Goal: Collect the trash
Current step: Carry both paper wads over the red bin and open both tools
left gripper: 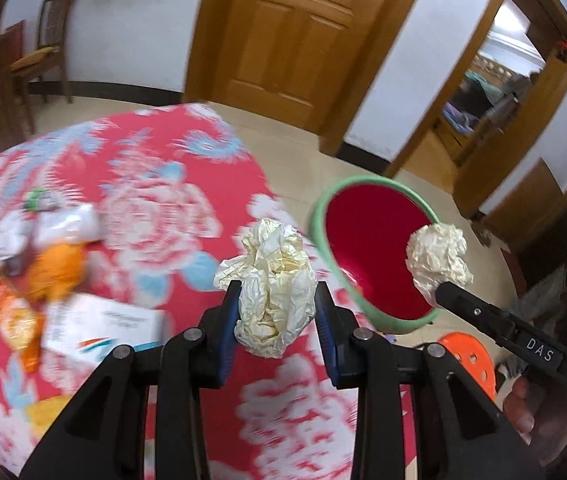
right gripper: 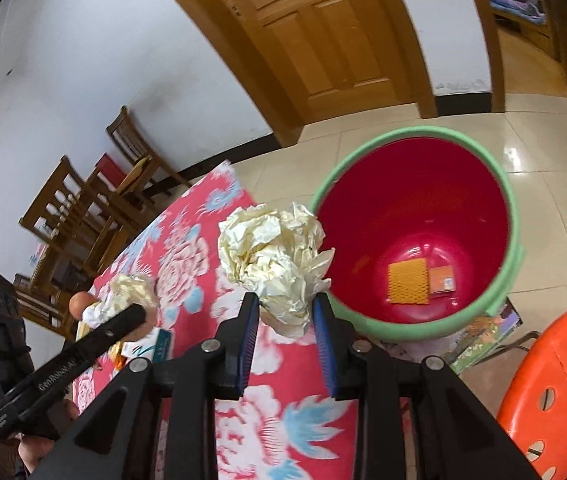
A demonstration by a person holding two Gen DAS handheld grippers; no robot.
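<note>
Left wrist view: the left gripper [left gripper: 275, 308] is seen with its blue-padded fingers [left gripper: 230, 320] pressed on a cream crumpled paper ball [left gripper: 273, 284], held above the counter [left gripper: 171, 208]. The counter is covered by a red cloth printed with white and pale blue flowers. On its left part a white box [left gripper: 103, 326], orange packets [left gripper: 15, 316] and clear wrappers [left gripper: 23, 236] are recorded, blurred and lying close together. Beyond the counter's right edge a red bin with a green rim [left gripper: 375, 256] is noted. The right gripper [left gripper: 439, 290] is seen over the bin's near rim, closed on a second cream paper ball [left gripper: 439, 258].

In the right wrist view the right gripper's fingers [right gripper: 248, 328] are seen clamped on that second ball [right gripper: 271, 256], beside the bin's rim [right gripper: 517, 248] rather than inside it. An orange mesh pad [right gripper: 408, 282] and a small orange card [right gripper: 442, 280] are recorded on the bin's floor. An orange perforated plastic stool [right gripper: 555, 384] is noted to the right. The room is recorded as having cream floor tiles [right gripper: 543, 152], white walls with a dark skirting, a panelled wooden door [right gripper: 323, 32], an open doorway [left gripper: 499, 80] and wooden chairs [right gripper: 79, 216].
</note>
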